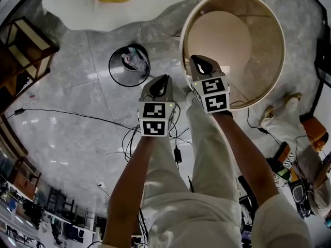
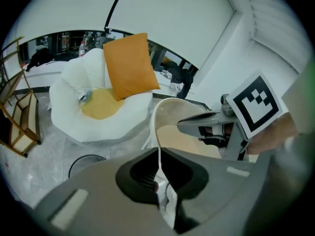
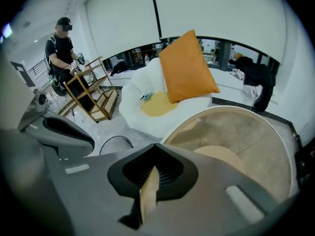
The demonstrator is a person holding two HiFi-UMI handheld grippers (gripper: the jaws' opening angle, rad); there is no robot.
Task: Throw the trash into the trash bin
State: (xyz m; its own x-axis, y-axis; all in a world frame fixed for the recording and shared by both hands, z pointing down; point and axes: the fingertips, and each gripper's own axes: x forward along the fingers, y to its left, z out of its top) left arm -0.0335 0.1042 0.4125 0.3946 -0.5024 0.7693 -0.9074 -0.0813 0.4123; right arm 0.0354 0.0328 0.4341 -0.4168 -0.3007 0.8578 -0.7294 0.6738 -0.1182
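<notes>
Two grippers are held out over a grey stone floor (image 1: 67, 138), side by side and pointing steeply down. The left gripper (image 1: 161, 79) is closed on a crumpled white scrap (image 2: 166, 200), which is pinched between its pads, with a thin white edge standing up out of the grip. The right gripper (image 1: 199, 62) is closed on a thin tan scrap (image 3: 148, 195), which is seen edge-on between its shut jaws. The bin (image 1: 110, 66), a round black wire basket, is set on the floor ahead and to the left of the left gripper, apart from both grippers, and some pale crumpled trash (image 1: 134, 61) is seen lying inside it. In the head view the left gripper is seen just beside the bin's lower right edge, while the right gripper is seen against the near rim of a large round tub (image 1: 261, 30) with a cream rim and a beige inside. Beyond the bin a white seat (image 2: 69, 107) is placed, with an orange cushion (image 2: 130, 65) propped on it. A wooden rack (image 3: 91, 95) is seen at the left, with a person (image 3: 61, 58) standing behind it. Black cables (image 1: 77, 115) are trailed across the floor near the wearer's legs.
</notes>
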